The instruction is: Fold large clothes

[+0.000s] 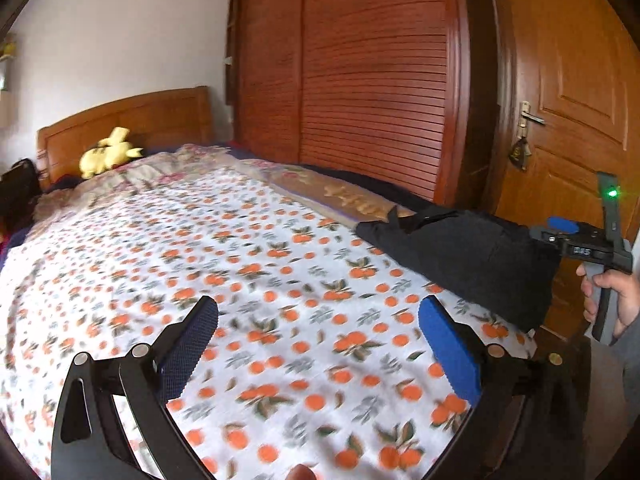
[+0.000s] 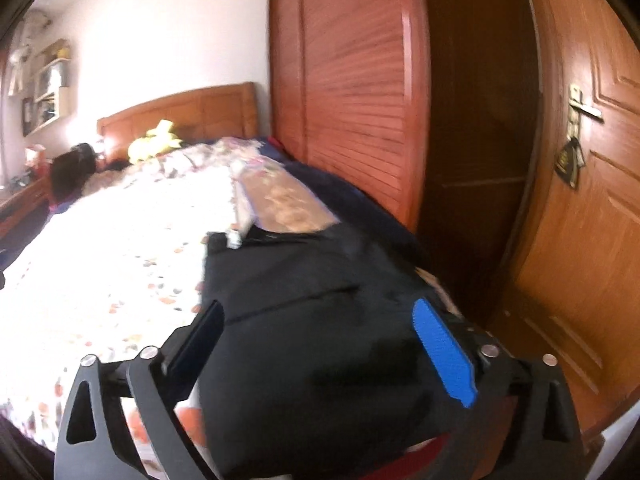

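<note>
At the right edge of the bed: the black garment (image 1: pixel 460 256) lies in a compact bundle on the orange-print bedsheet (image 1: pixel 248 280), close to the bed's near corner, filling the lower centre of the right wrist view.
Right gripper: the right gripper (image 2: pixel 320 356) hangs just over the bundle with its fingers spread wide and nothing between them; the blue pad (image 2: pixel 444 356) stands clear of the cloth.
Left gripper: the left gripper (image 1: pixel 316 352) is also spread wide and empty, above bare sheet at the lower centre of its frame, well apart from the garment.
Step in hand: judged from this, the cloth looks mostly gathered, and the next move is either a final fold or a reach to take it up.
How to do it well: come down on a free edge or corner rather than the thick middle, so that one layer is pinched and not the sheet beneath; bring the left gripper across to the opposite edge so the fold stays even.
Risk: the dark cloth hides its own seams and edges, and the frames are blurred, so which layer is uppermost cannot be told.
Surface: a soft, wrinkled sheet over a mattress; it may lift with the garment.
Room: wooden headboard (image 1: pixel 128 120) and yellow plush toy (image 1: pixel 106 152) at upper left, slatted wardrobe (image 1: pixel 360 80) in the upper centre, wooden door (image 1: pixel 572 100) at right.
</note>
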`<state>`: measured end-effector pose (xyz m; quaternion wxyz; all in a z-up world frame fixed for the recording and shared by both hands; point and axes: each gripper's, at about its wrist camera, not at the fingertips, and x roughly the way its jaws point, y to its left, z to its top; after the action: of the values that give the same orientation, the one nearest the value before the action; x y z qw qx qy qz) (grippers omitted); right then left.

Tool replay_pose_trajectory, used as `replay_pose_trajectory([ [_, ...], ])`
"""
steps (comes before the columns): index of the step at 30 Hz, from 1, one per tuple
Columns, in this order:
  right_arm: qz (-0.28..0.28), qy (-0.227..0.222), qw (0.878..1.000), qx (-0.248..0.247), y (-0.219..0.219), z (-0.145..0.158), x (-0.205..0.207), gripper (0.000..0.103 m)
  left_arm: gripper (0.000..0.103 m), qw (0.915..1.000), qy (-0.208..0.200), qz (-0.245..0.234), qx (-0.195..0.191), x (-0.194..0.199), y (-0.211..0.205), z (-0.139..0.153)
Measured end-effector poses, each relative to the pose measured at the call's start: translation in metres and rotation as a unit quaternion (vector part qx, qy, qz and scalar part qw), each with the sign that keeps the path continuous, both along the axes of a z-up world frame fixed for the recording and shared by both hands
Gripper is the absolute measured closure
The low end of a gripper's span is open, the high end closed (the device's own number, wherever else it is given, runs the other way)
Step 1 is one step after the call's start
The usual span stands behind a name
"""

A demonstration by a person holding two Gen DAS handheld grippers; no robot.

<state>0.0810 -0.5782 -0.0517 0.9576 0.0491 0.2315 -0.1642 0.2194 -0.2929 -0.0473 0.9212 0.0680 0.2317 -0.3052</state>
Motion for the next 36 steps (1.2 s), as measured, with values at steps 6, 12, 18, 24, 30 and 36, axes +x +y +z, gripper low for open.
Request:
replay_pose_trajectory([
  [6,0.057,0.0,0.998,0.005,0.072,0.0,0.017,0.007,0.002,0.9991,0.005,0.043,0.002,-0.018,0.056,-0.001],
  [12,0.117,-0.003,0.993,0.02,0.159,-0.011,0.027,0.007,0.002,0.9943,0.031,0.101,0.014,-0.034,0.118,-0.015],
  [18,0.16,0.005,0.987,0.031,0.228,-0.022,0.03,0.007,0.002,0.9865,0.045,0.155,0.027,-0.05,0.168,-0.024],
  [24,0.205,0.011,0.978,0.045,0.293,-0.03,0.03,0.007,0.002,0.9769,0.048,0.206,0.03,-0.069,0.216,-0.026],
  [30,0.243,-0.01,0.969,0.049,0.342,-0.015,0.022,0.007,0.002,0.9647,0.04,0.26,0.014,-0.093,0.261,-0.014],
  [36,0.272,-0.039,0.96,0.042,0.385,0.01,0.007,0.007,0.002,0.9544,0.021,0.298,0.013,-0.121,0.296,0.0],
])
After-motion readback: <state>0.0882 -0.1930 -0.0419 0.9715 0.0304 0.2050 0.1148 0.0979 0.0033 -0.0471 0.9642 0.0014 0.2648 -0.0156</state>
